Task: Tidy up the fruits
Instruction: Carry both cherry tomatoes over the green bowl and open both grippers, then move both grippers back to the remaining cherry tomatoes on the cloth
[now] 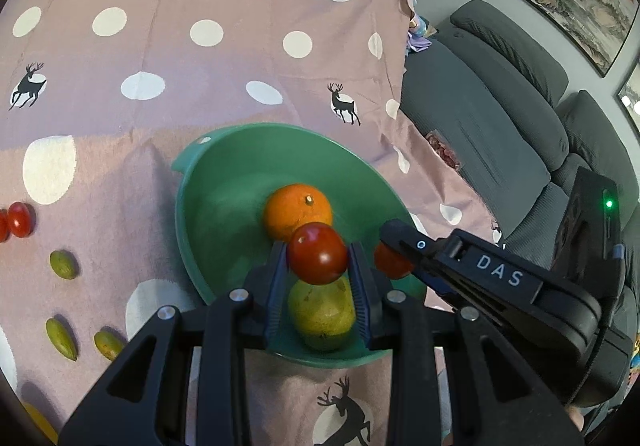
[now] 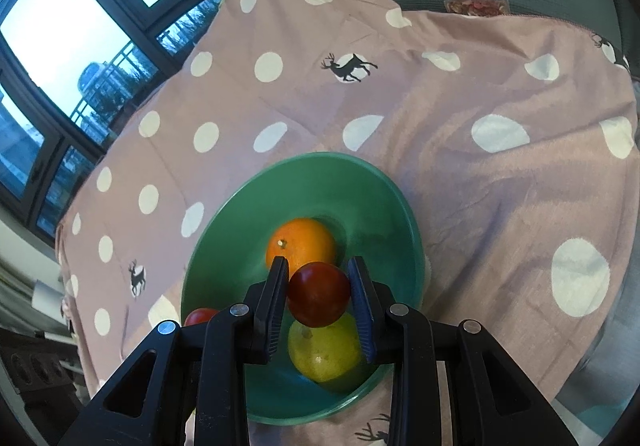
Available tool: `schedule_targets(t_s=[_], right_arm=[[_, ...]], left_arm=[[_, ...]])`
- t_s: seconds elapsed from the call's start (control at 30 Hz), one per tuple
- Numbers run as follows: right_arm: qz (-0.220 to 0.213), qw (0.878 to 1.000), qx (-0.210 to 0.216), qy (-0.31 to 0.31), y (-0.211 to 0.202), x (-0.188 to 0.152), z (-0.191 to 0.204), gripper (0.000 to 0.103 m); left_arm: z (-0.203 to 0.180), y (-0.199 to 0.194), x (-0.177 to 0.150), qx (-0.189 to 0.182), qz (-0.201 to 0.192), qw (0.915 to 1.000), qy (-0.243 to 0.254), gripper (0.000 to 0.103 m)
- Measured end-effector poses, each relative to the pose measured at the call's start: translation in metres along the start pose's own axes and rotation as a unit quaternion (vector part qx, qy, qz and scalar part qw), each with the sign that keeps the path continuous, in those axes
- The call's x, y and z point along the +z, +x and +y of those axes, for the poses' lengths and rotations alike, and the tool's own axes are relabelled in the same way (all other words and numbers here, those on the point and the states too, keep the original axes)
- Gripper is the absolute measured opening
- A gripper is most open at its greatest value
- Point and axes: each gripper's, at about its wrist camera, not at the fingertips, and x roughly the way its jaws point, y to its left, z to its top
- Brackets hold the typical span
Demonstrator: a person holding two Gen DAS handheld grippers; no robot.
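Observation:
A green bowl (image 1: 224, 182) (image 2: 320, 182) sits on a pink polka-dot cloth and holds an orange (image 1: 298, 210) (image 2: 302, 244) and a yellow-green fruit (image 1: 322, 316) (image 2: 324, 350). My left gripper (image 1: 318, 256) is shut on a red cherry tomato (image 1: 318, 252) above the bowl. My right gripper (image 2: 319, 296) is shut on a second red cherry tomato (image 2: 319, 294) above the bowl. The right gripper (image 1: 394, 252) with its tomato (image 1: 390, 262) also shows in the left wrist view at the bowl's right rim. The left gripper's tomato (image 2: 200, 316) shows at the bowl's left rim.
More cherry tomatoes (image 1: 18, 220) and three small green oval fruits (image 1: 62, 264) lie on the cloth (image 1: 200, 86) left of the bowl. A yellow fruit (image 1: 38, 420) sits at the lower left. A grey sofa (image 1: 500, 94) stands to the right, windows (image 2: 60, 46) behind.

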Motion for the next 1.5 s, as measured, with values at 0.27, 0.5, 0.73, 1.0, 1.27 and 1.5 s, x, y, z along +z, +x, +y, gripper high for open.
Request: schedule_targets(t_s=[0.27, 0.5, 0.73, 1.0, 1.27, 1.5], right_arm=[[-0.001, 1.000, 0.009, 0.003, 0.002, 0.000, 0.001, 0.033], [-0.023, 0.999, 0.039, 0.015, -0.007, 0.001, -0.001, 0.034], [-0.046, 0.998, 0.046, 0.015, -0.017, 0.001, 0.007, 0.055], [-0.044, 0.997, 0.067, -0.014, -0.018, -0.006, 0.034, 0.063], [-0.025, 0.988, 0.112, -0.098, -0.008, -0.028, 0.103, 0.064], [0.049, 0.971, 0.157, -0.173, 0.038, -0.058, 0.167, 0.064]], left_arm=[[0.000, 0.002, -0.002, 0.007, 0.003, 1.0000, 0.002, 0.031], [0.011, -0.016, 0.002, 0.000, -0.014, 0.9995, -0.028, 0.061], [0.045, -0.070, 0.006, 0.023, -0.091, 0.9925, -0.078, 0.085], [0.105, -0.123, 0.002, 0.149, -0.143, 0.9683, -0.140, 0.095], [0.156, -0.157, -0.006, 0.242, -0.175, 0.9324, -0.204, 0.100], [0.179, -0.144, -0.008, 0.267, -0.139, 0.9301, -0.211, 0.099]])
